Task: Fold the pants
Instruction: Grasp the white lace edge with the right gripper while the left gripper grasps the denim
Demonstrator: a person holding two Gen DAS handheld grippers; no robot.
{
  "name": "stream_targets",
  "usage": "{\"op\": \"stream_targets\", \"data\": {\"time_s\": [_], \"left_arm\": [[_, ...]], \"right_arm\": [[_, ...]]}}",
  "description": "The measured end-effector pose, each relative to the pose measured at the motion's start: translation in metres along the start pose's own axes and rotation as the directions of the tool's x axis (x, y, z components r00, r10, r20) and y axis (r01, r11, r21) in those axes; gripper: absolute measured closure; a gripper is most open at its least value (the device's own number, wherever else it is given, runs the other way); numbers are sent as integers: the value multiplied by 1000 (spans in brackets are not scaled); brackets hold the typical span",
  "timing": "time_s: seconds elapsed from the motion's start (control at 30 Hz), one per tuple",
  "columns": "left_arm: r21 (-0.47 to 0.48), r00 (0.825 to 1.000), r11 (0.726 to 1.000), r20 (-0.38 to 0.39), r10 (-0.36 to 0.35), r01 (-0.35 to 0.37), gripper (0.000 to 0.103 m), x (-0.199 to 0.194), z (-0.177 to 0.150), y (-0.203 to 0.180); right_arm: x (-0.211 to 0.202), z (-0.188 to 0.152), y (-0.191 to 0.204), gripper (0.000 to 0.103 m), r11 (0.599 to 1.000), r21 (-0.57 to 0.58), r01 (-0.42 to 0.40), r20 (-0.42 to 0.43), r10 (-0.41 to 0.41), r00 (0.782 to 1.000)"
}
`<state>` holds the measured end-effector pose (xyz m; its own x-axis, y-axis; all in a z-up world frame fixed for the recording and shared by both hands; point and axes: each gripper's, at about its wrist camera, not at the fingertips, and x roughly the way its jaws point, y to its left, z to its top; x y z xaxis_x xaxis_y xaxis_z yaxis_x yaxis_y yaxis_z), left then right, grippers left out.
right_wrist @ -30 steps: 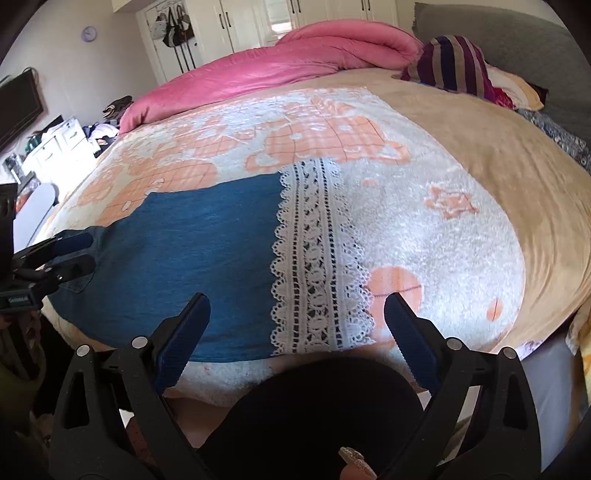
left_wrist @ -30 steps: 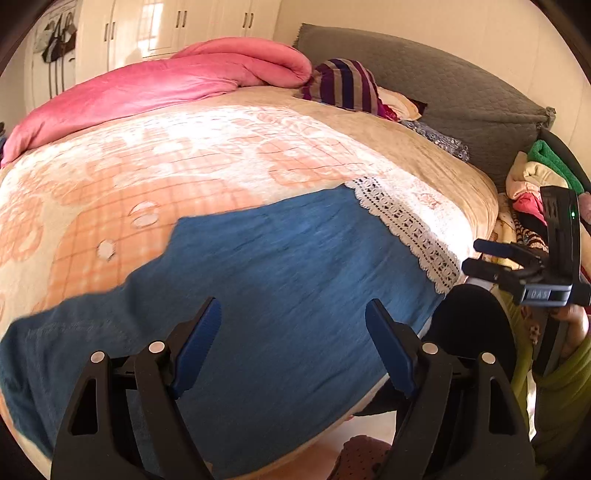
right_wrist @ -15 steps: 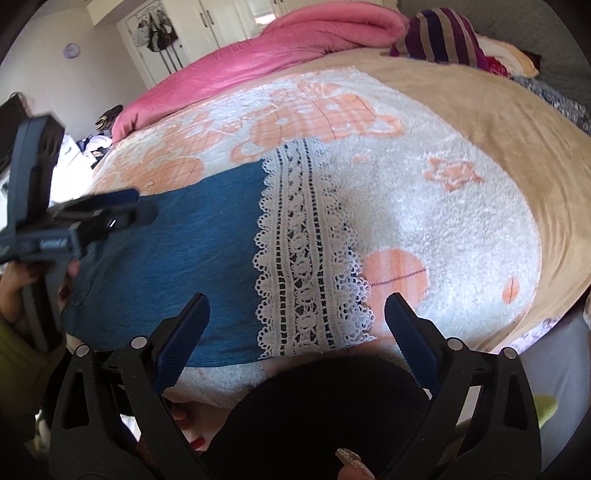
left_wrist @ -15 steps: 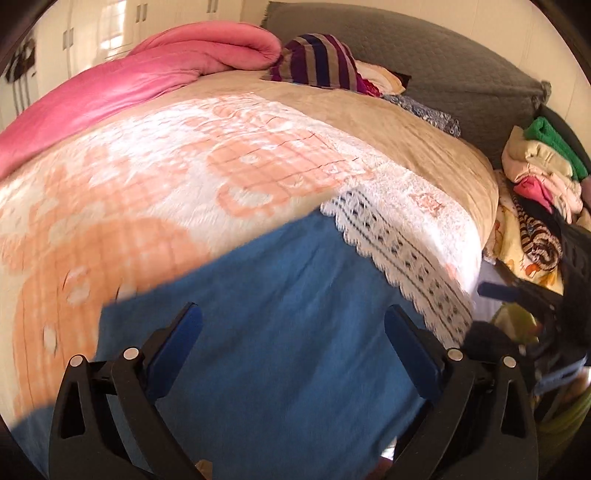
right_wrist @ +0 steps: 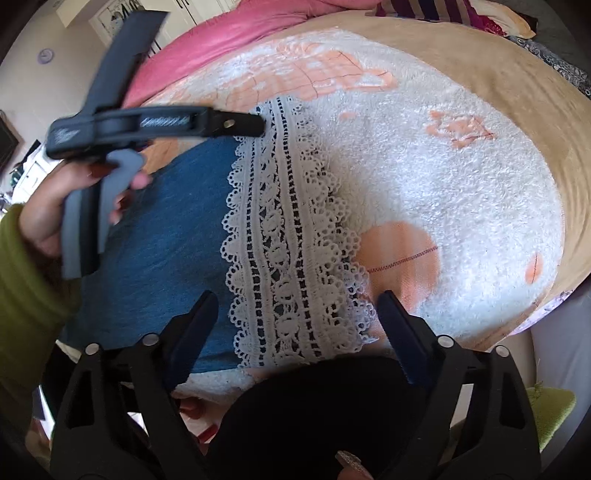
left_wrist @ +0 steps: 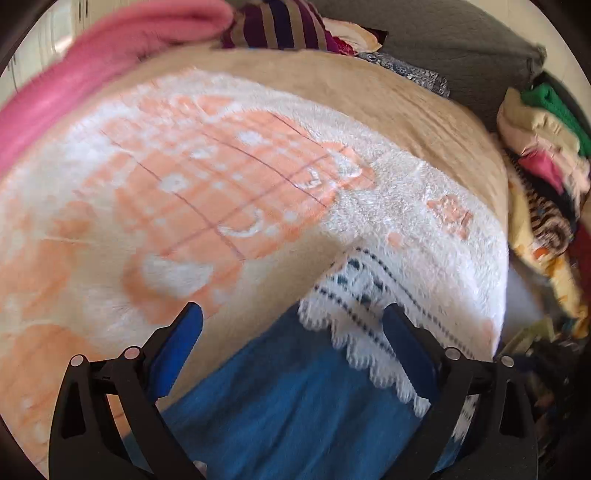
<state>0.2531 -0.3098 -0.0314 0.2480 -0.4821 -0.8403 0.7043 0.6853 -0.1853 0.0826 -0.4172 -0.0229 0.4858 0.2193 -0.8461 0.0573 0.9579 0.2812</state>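
The blue pants (right_wrist: 162, 236) lie flat on the bed, with a wide white lace hem (right_wrist: 288, 243) at the right end. In the left wrist view the blue cloth (left_wrist: 295, 406) and the lace hem (left_wrist: 369, 295) fill the bottom. My left gripper (left_wrist: 291, 339) is open, just above the far corner of the lace hem; it also shows in the right wrist view (right_wrist: 255, 123), its tips over the hem's far end. My right gripper (right_wrist: 295, 325) is open and hovers over the near end of the lace hem.
The bed carries a white and orange fleece blanket (right_wrist: 424, 177) over a tan cover (right_wrist: 517, 92). A pink duvet (left_wrist: 110, 62) and striped pillow (left_wrist: 280, 26) lie at the back. A pile of clothes (left_wrist: 543, 155) sits at the right. A dark rounded shape (right_wrist: 314, 413) is at the near bed edge.
My left gripper has swung forward and right across the pants to the far corner of the lace hem. My right gripper has moved closer to the hem's near end. Both stayed open.
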Motion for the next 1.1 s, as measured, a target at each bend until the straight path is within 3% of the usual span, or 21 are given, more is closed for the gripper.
{"op": "stream_targets", "data": {"time_s": [0.07,0.17,0.23,0.3,0.33,0.4,0.5,0.67,0.8,0.93,1.03,1.1], "left_arm": [[-33,996,996,-24,-89,88,16,13,0,5],[-49,993,992,-22,-116,115,17,18,-3,6],[-61,988,987,-11,-151,151,36,15,-5,7],[-79,976,973,6,-217,217,66,11,-7,8],[-84,973,970,9,-230,230,69,10,-8,8],[-76,977,974,9,-215,215,79,11,-11,7],[-86,974,970,36,-225,227,87,2,-15,11],[-76,950,952,128,-285,295,88,-35,-20,22],[-91,930,943,219,-295,321,88,-80,-35,45],[-130,914,937,301,-273,323,88,-127,-60,73],[-171,922,949,333,-198,265,84,-154,-91,95],[-229,935,949,330,-133,215,72,-165,-113,108]], "right_arm": [[1,0,1,32,1000,-14,0,-2,0,1000],[0,0,0,43,1000,-15,-5,11,5,1000],[-1,1,-1,49,1000,-7,-20,24,20,1000],[-2,2,-5,56,999,4,-42,34,41,999],[-2,3,-6,60,998,9,-58,40,58,998],[-3,4,-6,84,992,2,-125,48,125,991],[-6,5,2,85,988,-40,-147,60,149,987],[-32,7,26,86,971,-128,-203,158,222,962],[-46,10,61,86,940,-228,-254,176,297,939],[-55,16,112,86,882,-361,-302,155,376,914],[-44,16,151,86,833,-446,-328,95,409,908],[-23,9,173,86,813,-479,-330,38,395,918]]}}
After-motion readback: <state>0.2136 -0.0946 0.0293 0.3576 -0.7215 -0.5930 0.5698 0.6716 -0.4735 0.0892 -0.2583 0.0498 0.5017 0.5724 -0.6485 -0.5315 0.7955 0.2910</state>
